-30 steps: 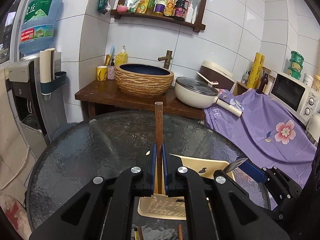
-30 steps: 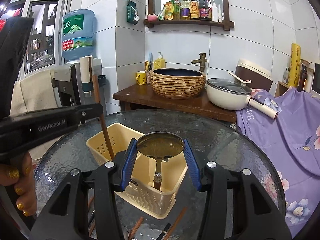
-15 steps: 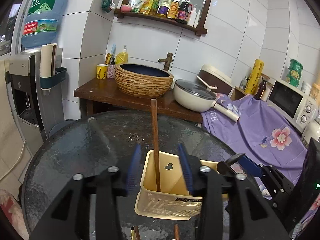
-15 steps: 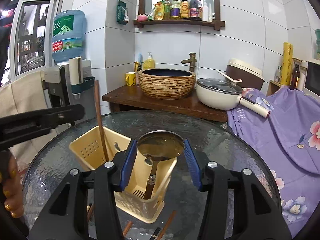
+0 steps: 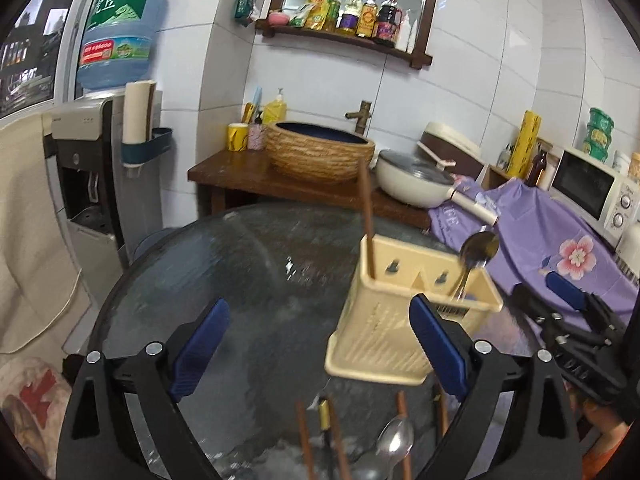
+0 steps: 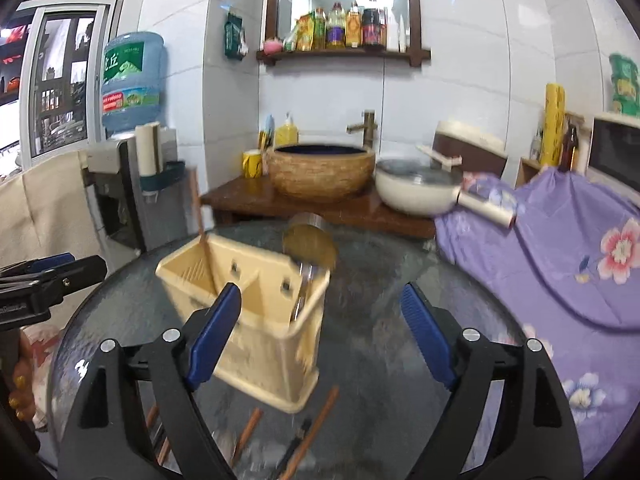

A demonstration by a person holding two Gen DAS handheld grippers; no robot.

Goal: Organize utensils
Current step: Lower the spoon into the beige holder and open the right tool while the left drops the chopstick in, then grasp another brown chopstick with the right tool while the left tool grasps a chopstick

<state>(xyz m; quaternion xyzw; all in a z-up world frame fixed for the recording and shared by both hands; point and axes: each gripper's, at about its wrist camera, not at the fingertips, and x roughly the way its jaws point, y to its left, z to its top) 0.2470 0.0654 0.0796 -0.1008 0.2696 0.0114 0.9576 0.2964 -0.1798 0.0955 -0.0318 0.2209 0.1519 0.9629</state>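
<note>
The left gripper (image 5: pixel 318 344) is spreading its jaws wide, and nothing is sitting between the blue pads; the cream utensil holder (image 5: pixel 404 320) is standing on the round glass table (image 5: pixel 224 264) just ahead and to the right of it. A brown chopstick (image 5: pixel 366 220) is leaning upright in the holder's left compartment, and a metal spoon (image 5: pixel 476 252) is standing bowl-up in the right one. The right gripper (image 6: pixel 322 336) is also opening, its jaws well apart and gripping nothing, with the holder sitting just in front of its left finger. Closer to the cameras, loose chopsticks (image 5: pixel 306 440) and a second spoon (image 5: pixel 394 440) are lying on the glass in front of the holder; a dark-handled piece among them is too blurred to identify, possibly a knife. The other gripper is showing at the edge of each view, held by a hand (image 6: pixel 20 388).
</note>
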